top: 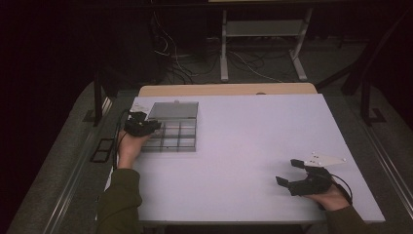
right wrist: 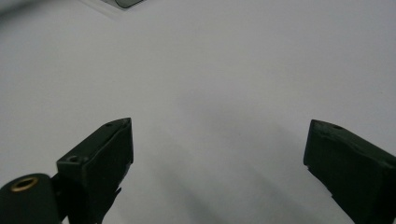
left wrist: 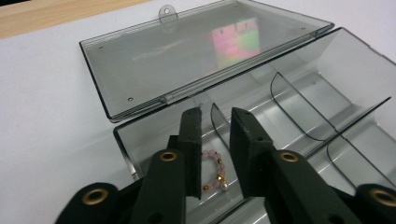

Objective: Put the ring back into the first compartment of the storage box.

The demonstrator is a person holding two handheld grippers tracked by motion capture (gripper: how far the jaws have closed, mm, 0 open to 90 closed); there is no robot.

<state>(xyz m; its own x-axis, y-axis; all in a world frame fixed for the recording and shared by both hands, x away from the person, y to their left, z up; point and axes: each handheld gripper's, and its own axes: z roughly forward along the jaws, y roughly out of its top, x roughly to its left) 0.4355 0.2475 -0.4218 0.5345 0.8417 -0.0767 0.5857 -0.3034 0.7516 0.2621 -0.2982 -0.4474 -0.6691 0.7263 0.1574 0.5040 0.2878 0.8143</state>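
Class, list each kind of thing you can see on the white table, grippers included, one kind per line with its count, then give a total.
Clear plastic compartment box, lid open: 1
Pink and gold bead bracelet, lying in a compartment of the box: 1
Black two-jaw grippers: 2, the left gripper and the right gripper
Total: 4

Smoky clear compartment box (top: 171, 135) at the table's far left, lid (left wrist: 201, 51) hinged open and lying flat behind it, curved dividers inside, pink-and-gold bead bracelet (left wrist: 214, 171) apparently resting in a corner compartment
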